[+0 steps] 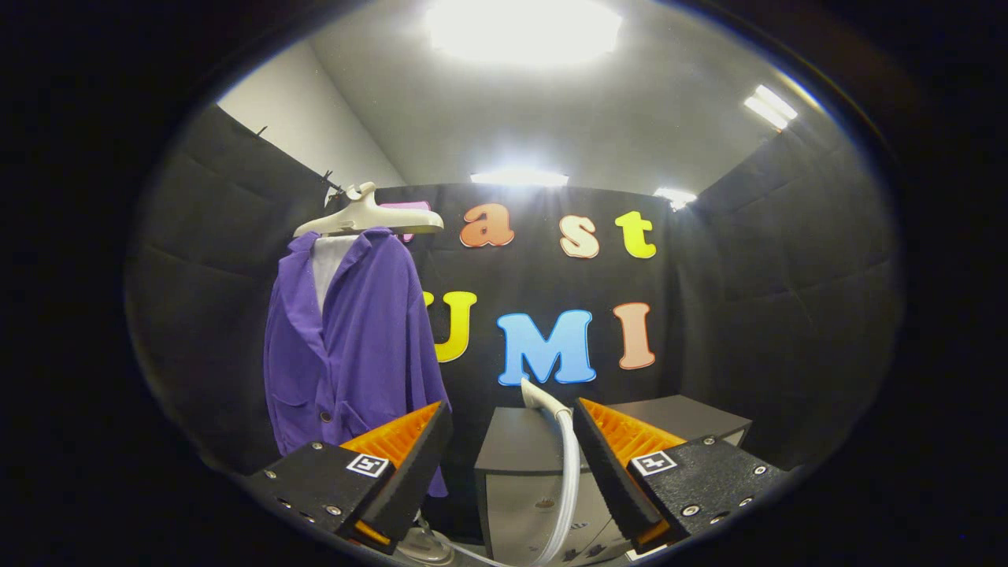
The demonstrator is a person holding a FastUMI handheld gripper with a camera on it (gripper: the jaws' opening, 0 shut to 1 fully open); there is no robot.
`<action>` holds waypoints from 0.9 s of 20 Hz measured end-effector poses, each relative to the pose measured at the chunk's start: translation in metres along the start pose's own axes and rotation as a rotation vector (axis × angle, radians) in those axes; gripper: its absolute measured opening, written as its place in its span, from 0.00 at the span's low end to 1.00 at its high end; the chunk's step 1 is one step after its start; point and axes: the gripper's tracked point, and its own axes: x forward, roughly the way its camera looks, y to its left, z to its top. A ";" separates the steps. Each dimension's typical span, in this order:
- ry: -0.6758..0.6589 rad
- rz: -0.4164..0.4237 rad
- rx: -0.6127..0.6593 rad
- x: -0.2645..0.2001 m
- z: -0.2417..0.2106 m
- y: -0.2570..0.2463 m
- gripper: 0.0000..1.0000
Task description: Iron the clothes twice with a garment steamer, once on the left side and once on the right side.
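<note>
Two fingers of the gripper (512, 465) stood wide apart and held nothing. Between them, just ahead, the steamer head (543, 398) with its hose (568, 480) rose at the cabinet's (512, 457) near edge. Beyond, the jacket (346, 339) hung on a hanger (366, 216). Judged step: approach to grasp; the next move called for closing on the steamer head.

purple jacket (350, 346), cream hanger (366, 216), white steamer hose (565, 472), grey cabinet (520, 465)
</note>
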 end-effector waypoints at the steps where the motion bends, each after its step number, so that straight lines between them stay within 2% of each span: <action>1: 0.001 0.009 0.008 0.015 0.002 -0.006 0.95; 5: 0.025 0.026 0.048 0.073 0.000 -0.039 0.95; 10: 0.114 0.051 0.105 0.137 -0.026 -0.070 0.95; 18: 0.305 0.132 0.121 0.220 -0.077 -0.084 0.95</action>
